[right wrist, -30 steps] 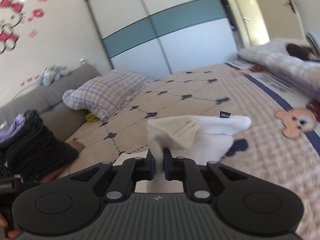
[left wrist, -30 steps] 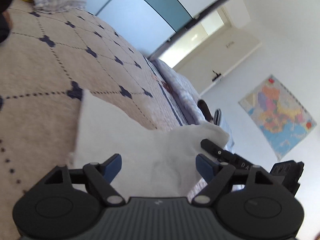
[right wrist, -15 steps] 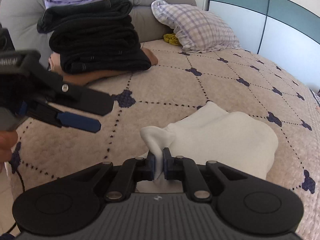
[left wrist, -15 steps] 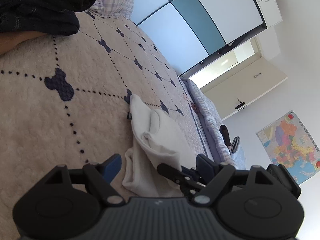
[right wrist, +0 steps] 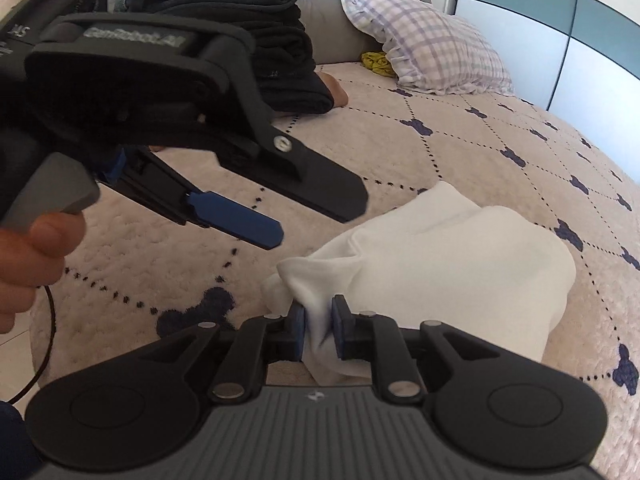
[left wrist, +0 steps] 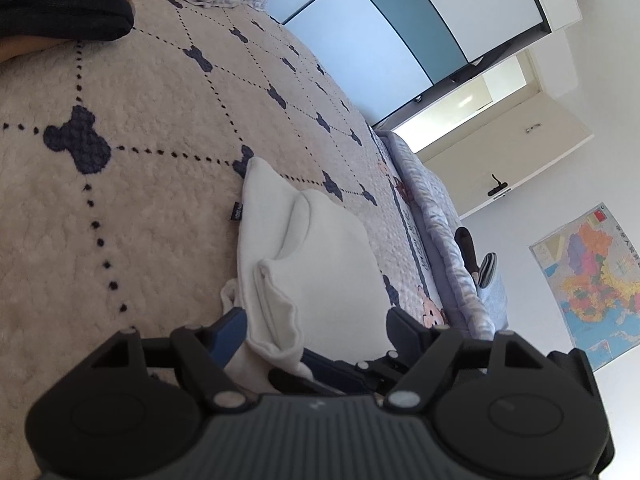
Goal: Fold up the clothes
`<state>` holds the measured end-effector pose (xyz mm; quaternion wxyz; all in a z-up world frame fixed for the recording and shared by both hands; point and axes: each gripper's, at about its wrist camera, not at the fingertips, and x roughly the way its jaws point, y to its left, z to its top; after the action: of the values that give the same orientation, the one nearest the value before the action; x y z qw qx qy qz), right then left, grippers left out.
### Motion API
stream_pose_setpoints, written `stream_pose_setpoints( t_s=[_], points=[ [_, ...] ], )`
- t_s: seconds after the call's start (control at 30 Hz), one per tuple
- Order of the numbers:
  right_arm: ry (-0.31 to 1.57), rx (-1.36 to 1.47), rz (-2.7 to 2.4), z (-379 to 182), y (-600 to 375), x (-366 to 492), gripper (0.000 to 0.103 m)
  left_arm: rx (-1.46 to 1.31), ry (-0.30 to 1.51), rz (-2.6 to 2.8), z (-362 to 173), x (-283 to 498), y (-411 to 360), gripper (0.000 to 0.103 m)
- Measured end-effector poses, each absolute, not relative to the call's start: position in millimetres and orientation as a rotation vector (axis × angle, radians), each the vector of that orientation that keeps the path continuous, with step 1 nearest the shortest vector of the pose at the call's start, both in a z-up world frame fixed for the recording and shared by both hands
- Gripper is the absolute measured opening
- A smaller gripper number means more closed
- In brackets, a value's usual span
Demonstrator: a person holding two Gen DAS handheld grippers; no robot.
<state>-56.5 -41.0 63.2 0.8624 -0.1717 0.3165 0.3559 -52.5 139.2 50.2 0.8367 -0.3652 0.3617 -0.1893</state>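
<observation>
The garment (right wrist: 448, 256), white and already folded into a thick bundle, lies on the bed (right wrist: 460, 144), its long axis running away from both hand-held grippers toward the wardrobe. The right hand-held gripper (right wrist: 318, 334) sits at its near end with a bunched corner of cloth between the blue pads; its jaws are opening, and a slim gap shows beside the cloth, so I judge the pinch is being let go. The left hand-held gripper (left wrist: 316, 328) straddles the same near end from its own side, jaws spread wide and closing, the thick folded edge lying between the fingers but not yet pressed. In the right wrist view that left hand-held gripper (right wrist: 316, 216) hangs just above and left of the bundle, the hand (right wrist: 28, 256) gripping its handle. Both are at the bundle's near end; the far end is well apart from either. A dark folded stack (right wrist: 256, 28) sits by the headboard.
</observation>
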Motion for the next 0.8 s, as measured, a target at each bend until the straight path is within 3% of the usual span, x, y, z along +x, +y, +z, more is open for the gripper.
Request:
stream_pose_setpoints(
  t_s=[0.17,0.3,0.6,0.7,0.77,0.8],
  points=[
    [0.644,-0.264,0.777,79.0,-67.0,-60.0,0.022,-0.747,0.775,-0.37,51.0,-44.5,140.5,0.073],
    [0.61,-0.004,0.735,97.2,-124.4,-59.2,0.05,-0.716,0.77,-0.361,55.8,-37.2,136.3,0.073],
    [0.752,0.588,0.467,57.8,-238.7,2.9,0.055,-0.545,0.815,-0.314,52.8,10.9,107.1,0.077],
    [0.784,0.674,0.455,47.6,-235.8,15.7,0.054,-0.472,0.839,-0.298,46.9,26.5,94.7,0.071],
    [0.777,0.574,0.491,54.0,-216.8,14.4,0.049,-0.424,0.85,-0.286,42.5,33.0,88.2,0.056],
    [0.767,0.481,0.509,59.1,-204.0,11.5,0.045,-0.416,0.855,-0.286,40.2,34.4,86.7,0.043]
  ],
)
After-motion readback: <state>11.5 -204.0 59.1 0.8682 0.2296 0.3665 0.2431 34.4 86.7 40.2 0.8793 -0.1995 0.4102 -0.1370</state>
